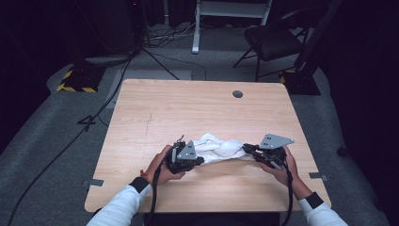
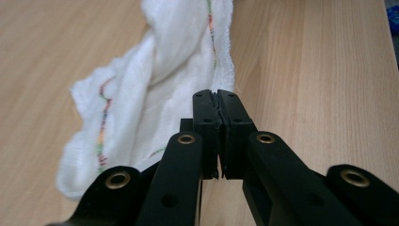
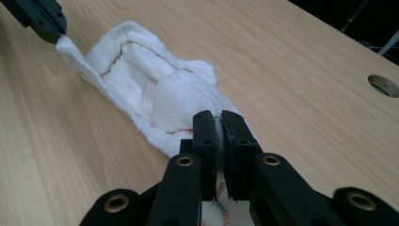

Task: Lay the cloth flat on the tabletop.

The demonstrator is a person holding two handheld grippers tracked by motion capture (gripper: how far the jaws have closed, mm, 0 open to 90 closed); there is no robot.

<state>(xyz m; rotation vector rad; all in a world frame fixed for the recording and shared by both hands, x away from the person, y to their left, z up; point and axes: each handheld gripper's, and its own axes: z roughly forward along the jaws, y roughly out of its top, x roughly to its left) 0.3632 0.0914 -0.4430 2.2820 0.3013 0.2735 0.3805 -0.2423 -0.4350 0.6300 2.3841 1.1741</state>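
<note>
Both tools [image 2: 219,101] clamped on cloth [image 1: 217,147]

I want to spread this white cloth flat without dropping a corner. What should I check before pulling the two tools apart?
1. Left tool clamped on the cloth edge: ok, jaws shut on the hem.
2. Right tool clamped on the opposite end: ok, fabric pinched between the jaws.
3. Cloth free of twists: not ok, it is bunched and folded between the tools.
4. Table around the cloth free for spreading: ok.
5. How deep each grip reaches into the fabric: cannot tell.
</note>
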